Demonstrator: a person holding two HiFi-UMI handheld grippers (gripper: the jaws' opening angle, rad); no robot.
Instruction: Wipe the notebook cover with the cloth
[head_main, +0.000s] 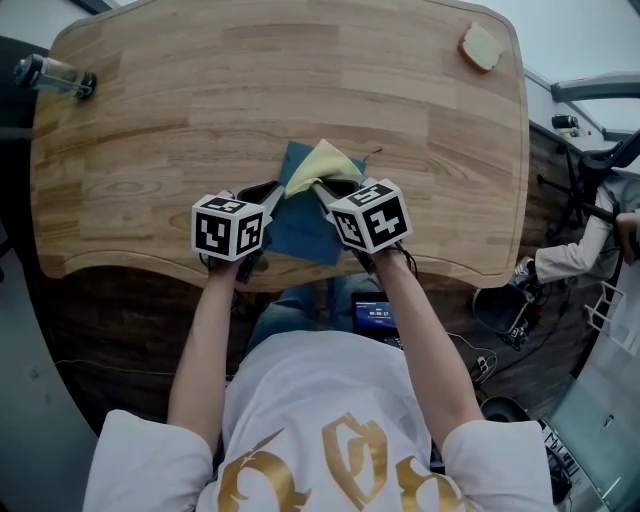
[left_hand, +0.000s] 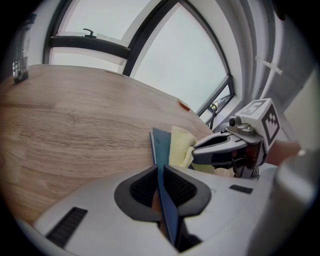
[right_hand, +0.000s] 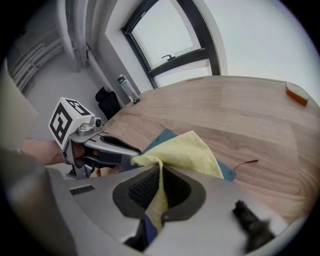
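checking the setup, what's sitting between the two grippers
In the head view, the blue notebook, clamped by the left gripper, and the yellow cloth, pinched by the right gripper, lie between them.

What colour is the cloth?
The cloth is pale yellow, clearest in the right gripper view.

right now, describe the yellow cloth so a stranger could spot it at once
Start at the light wooden table and go to the middle of its near edge. There the left gripper holds a dark blue notebook, and the pale yellow cloth drapes over it, clamped in the right gripper. It is the only crumpled yellow thing.
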